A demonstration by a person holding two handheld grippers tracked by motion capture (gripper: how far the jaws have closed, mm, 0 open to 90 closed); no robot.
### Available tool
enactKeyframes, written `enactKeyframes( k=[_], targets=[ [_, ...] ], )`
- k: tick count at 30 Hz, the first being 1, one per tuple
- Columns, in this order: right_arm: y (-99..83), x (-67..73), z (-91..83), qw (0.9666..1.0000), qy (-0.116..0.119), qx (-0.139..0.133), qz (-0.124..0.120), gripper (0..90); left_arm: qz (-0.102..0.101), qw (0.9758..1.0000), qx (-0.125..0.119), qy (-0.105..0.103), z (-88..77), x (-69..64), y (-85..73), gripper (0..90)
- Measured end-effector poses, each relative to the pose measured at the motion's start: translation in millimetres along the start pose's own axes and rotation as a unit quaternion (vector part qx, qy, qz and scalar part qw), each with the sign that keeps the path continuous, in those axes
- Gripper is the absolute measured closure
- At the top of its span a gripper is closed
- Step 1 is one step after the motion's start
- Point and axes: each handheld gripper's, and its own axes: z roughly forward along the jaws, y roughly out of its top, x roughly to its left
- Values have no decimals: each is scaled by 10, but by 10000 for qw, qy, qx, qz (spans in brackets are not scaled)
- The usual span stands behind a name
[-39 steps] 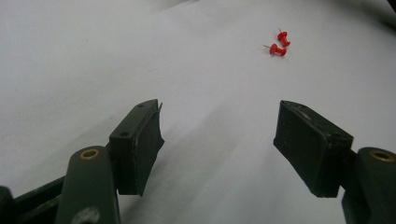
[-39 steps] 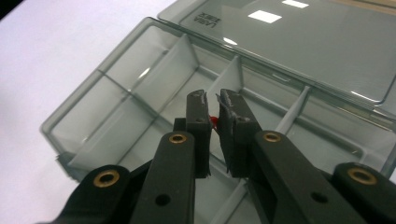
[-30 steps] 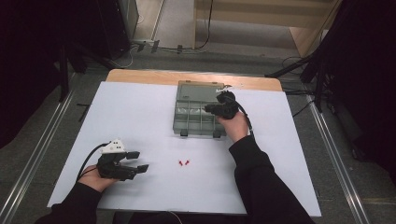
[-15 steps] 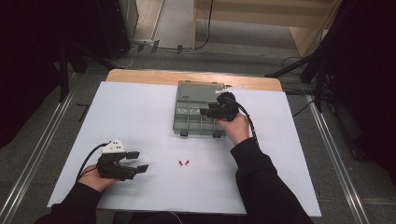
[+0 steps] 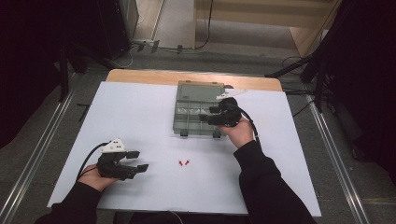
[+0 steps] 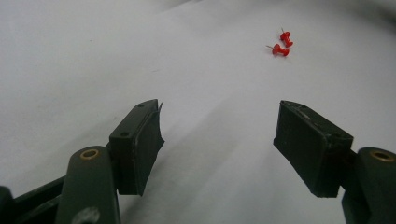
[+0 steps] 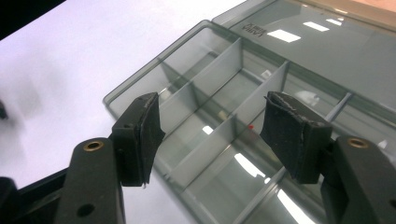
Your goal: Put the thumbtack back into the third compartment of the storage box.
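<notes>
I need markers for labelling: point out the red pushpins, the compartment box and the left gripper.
red pushpins [image 6: 281, 45]: left gripper view, on the heads of the pair.
compartment box [image 7: 212, 140]: right gripper view, on a divider wall.
left gripper [image 5: 138, 160]: high view, midway between its fingertips.

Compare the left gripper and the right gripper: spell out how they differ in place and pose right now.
The left gripper rests low on the bare white sheet, near the table's front edge; the right gripper hangs over the open compartment box farther back. The left gripper points toward the two red pushpins; the right gripper looks down into the box's compartments, its jaws having just been opening. Both are open with nothing between their fingers.
</notes>
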Motion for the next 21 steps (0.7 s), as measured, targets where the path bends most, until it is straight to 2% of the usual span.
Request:
enactKeyframes(
  k=[2, 15, 21],
  targets=[
    [-18, 34, -18, 10000, 37, 75, -15, 372, -14, 10000, -4, 6, 2, 3, 1, 307],
    [-112, 205, -103, 9995, 261, 9, -200, 349, 4, 10000, 2, -28, 29, 6, 30, 307],
    [-162, 295, -121, 9991, 337, 79, -253, 342, 32, 10000, 5, -41, 32, 12, 41, 307]
  ],
)
